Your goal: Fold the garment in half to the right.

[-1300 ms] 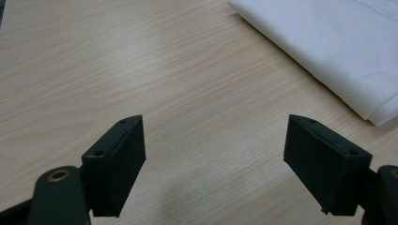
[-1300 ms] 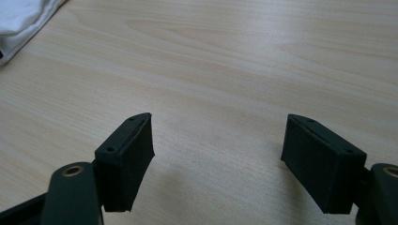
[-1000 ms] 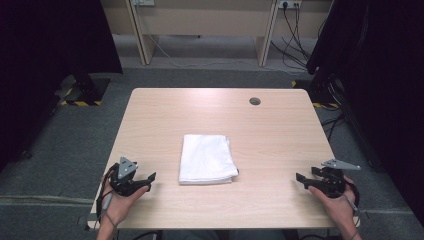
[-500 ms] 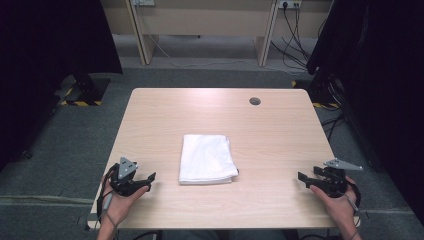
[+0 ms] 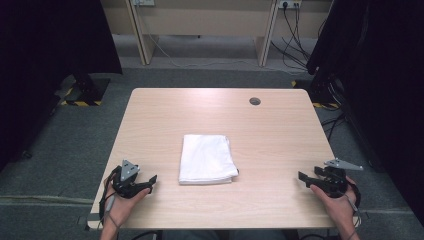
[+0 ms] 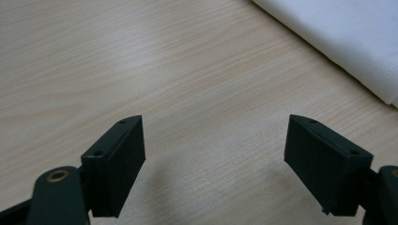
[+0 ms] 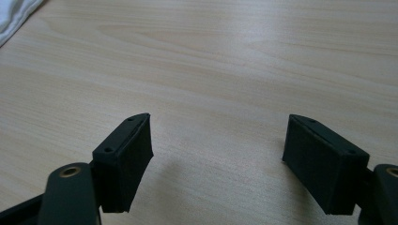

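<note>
While both grippers rest at the near edge, a folded white cloth towel [image 5: 207,159] lies at the middle of the pale wooden table [image 5: 270,130].
Item: towel, roughly rectangular, long axis running from near to far edge; no legible label. Black left gripper [image 5: 150,182]: jaws wide apart, holding nothing, pointing toward the towel. Black right gripper [image 5: 303,178]: jaws wide apart, holding nothing, well apart from it.
</note>
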Action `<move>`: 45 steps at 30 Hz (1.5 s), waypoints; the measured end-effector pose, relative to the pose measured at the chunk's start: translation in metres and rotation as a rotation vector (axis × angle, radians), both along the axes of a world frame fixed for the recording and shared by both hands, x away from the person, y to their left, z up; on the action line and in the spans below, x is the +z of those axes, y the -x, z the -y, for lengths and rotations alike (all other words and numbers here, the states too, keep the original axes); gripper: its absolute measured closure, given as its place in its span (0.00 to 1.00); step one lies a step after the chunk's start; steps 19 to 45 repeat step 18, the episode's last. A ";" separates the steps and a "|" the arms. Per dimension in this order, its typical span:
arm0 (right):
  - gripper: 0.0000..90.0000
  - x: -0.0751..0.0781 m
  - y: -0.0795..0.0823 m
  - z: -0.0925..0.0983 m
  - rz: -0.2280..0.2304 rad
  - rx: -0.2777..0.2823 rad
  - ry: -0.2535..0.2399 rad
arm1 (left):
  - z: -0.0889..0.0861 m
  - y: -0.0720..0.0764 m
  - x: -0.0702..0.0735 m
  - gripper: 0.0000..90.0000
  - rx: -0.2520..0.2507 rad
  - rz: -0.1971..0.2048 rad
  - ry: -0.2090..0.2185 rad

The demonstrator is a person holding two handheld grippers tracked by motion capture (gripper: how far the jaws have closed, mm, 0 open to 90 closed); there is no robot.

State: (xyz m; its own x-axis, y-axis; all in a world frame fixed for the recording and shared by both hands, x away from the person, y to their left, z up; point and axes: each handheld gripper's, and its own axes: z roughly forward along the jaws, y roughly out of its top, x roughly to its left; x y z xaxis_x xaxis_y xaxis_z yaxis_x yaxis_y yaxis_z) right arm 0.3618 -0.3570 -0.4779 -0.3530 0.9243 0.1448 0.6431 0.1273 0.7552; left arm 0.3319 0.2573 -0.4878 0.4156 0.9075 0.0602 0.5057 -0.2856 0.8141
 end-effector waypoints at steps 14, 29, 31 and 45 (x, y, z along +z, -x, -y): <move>0.27 0.000 0.000 0.002 0.000 -0.005 -0.014 | 0.001 0.001 0.000 0.22 0.005 0.008 -0.005; 0.27 0.000 0.000 0.002 0.000 -0.005 -0.017 | 0.000 0.001 0.000 0.22 0.005 0.010 -0.003; 0.27 0.000 0.000 0.002 0.000 -0.005 -0.017 | 0.000 0.001 0.000 0.22 0.005 0.010 -0.003; 0.27 0.000 0.000 0.002 0.000 -0.005 -0.017 | 0.000 0.001 0.000 0.22 0.005 0.010 -0.003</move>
